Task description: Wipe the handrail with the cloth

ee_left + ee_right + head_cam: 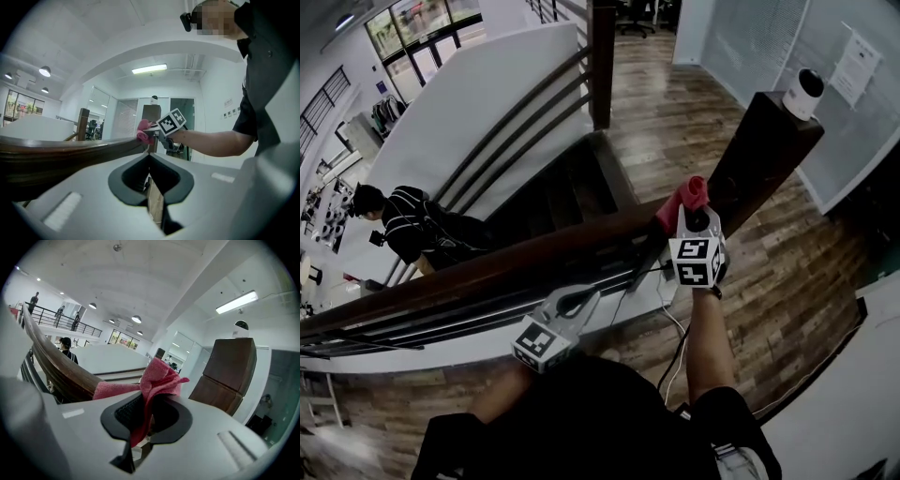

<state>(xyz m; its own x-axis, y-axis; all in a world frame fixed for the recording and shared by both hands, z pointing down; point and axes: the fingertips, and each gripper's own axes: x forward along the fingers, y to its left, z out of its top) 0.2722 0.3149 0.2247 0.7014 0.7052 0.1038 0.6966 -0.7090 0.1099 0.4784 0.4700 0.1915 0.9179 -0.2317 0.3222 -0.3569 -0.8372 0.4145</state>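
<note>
The head view looks steeply down from above the handrail (534, 258) into the stairwell (558, 192). The left gripper view sits low beside the rail, facing along it toward the right gripper (151, 134). The right gripper view tilts upward, close against the rail; all three share the dark post (759, 150)

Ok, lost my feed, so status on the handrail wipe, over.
Right tongs shut on pink cloth, cloth on handrail by the end post. Left tongs shut, empty, beside the rail. Nothing on the rail ahead.
</note>
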